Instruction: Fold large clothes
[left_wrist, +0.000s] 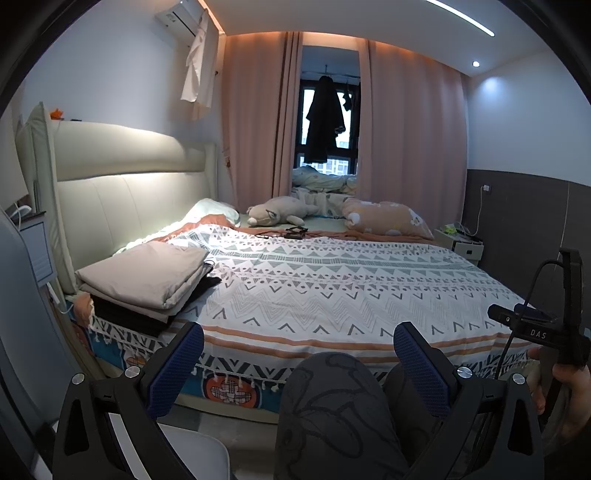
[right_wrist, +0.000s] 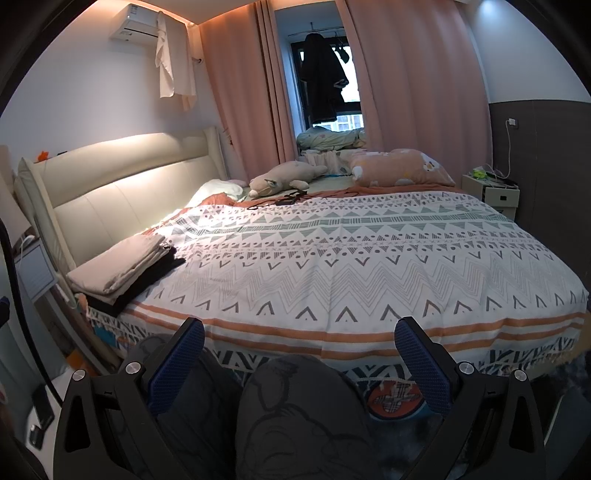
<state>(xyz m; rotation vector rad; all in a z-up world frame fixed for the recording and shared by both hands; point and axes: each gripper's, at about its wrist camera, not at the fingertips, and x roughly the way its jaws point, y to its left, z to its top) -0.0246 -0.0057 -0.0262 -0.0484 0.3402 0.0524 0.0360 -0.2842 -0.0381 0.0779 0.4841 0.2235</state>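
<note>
While both pairs of tongs hang over your knees with their blue pads spread wide and nothing between them, the left tongs (left_wrist: 298, 345) and the right tongs (right_wrist: 299, 343) face the bed (left_wrist: 332, 288) from its near edge. The clothes lie at the bed's near left corner, beside the headboard (left_wrist: 122, 192): a stack of folded garments (left_wrist: 147, 284), beige cloth on top, dark cloth beneath, already squared off. No unfolded large garment shows on the patterned bedspread (right_wrist: 351, 258), so you may have to fetch the next one from out of view.

Expect the cloth to be soft, light and limp; it will sag and slide out of shape if you pinch it in the middle. Take it by two corners or along a hem, one pair of tongs on each, and bite through a doubled edge so the thin fabric doesn't slip. The beige top layers look smooth and may shift on the stack.
</note>
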